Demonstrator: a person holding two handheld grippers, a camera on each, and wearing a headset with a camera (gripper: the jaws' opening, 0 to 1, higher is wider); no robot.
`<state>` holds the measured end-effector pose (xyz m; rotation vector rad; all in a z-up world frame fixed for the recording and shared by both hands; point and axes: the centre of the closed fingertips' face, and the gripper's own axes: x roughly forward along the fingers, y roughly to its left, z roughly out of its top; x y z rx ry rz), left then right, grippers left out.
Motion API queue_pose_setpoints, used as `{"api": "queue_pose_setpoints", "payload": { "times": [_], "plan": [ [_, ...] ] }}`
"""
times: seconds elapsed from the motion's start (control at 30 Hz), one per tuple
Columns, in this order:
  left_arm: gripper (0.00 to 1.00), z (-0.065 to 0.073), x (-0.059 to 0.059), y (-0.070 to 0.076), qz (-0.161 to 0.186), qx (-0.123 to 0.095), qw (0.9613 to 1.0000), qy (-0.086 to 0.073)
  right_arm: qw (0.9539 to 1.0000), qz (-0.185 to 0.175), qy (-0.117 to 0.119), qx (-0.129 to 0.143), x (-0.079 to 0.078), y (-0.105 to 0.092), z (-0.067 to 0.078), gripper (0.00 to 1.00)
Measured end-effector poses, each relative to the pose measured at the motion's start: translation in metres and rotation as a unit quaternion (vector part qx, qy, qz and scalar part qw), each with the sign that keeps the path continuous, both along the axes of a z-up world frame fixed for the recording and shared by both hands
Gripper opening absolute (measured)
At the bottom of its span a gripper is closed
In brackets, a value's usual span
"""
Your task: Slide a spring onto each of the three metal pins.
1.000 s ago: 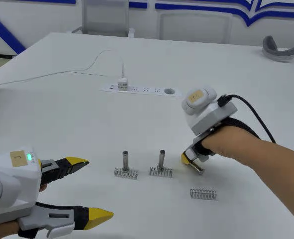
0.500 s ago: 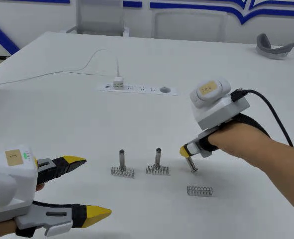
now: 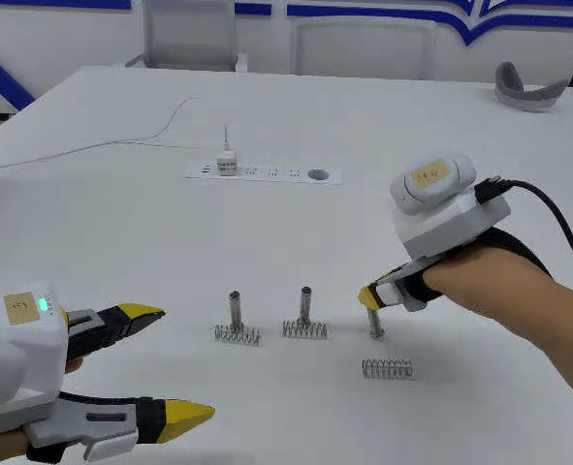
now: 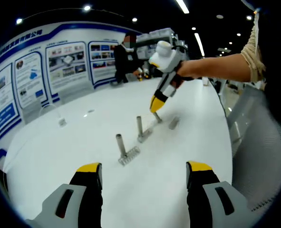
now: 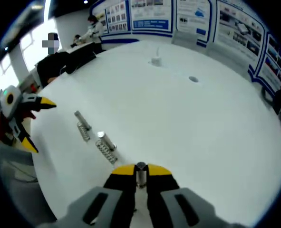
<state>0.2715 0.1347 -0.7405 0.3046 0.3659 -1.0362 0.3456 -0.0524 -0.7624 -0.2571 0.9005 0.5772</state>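
Note:
Two metal pins [image 3: 235,308] [image 3: 305,303] stand upright on the white table. A spring [image 3: 238,335] [image 3: 304,330] lies on its side at the foot of each. My right gripper [image 3: 373,298] is shut on the top of a third pin [image 3: 374,324], which stands nearly upright on the table; its top shows between the yellow tips [image 5: 140,172]. A third spring [image 3: 387,368] lies loose just in front of it. My left gripper [image 3: 165,363] hovers open at the near left, nothing between its tips [image 4: 144,168]. It looks at the pins [image 4: 121,145] [image 4: 139,127].
A white power strip [image 3: 264,174] with a plugged charger [image 3: 226,160] and its cable lies further back on the table. A grey curved object [image 3: 528,92] rests at the far right. A cable trails from the right gripper. People stand by the wall panels [image 5: 90,26].
The right gripper has lifted and drawn slightly right, bringing the held pin from tilted to nearly upright. The left gripper and the springs have stayed put.

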Motion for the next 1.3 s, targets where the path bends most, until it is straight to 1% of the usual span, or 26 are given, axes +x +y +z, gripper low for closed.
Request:
{"api": "queue_pose_setpoints", "payload": {
  "times": [0.33, 0.53, 0.87, 1.13, 1.3],
  "plan": [
    [0.73, 0.002, -0.002, -0.003, -0.002, 0.003, 1.0, -0.001, 0.9998, 0.003, -0.008, 0.015, -0.007, -0.006, 0.002, 0.09],
    [0.73, 0.004, -0.003, -0.002, -0.001, 0.005, 1.0, -0.002, 0.9995, 0.013, -0.017, 0.024, -0.009, -0.009, 0.001, 0.09],
    [0.73, 0.004, -0.004, -0.004, -0.002, 0.005, 1.0, -0.002, 0.9985, 0.036, -0.036, 0.019, -0.013, -0.008, 0.002, 0.09],
    [0.73, 0.004, -0.006, -0.005, 0.0, 0.004, 1.0, -0.002, 0.9978, 0.049, -0.044, 0.011, -0.013, -0.008, 0.002, 0.09],
    [0.73, 0.004, -0.006, -0.003, 0.002, 0.003, 1.0, -0.002, 0.9976, 0.05, -0.046, 0.011, -0.013, -0.008, 0.002, 0.09]
  ]
}}
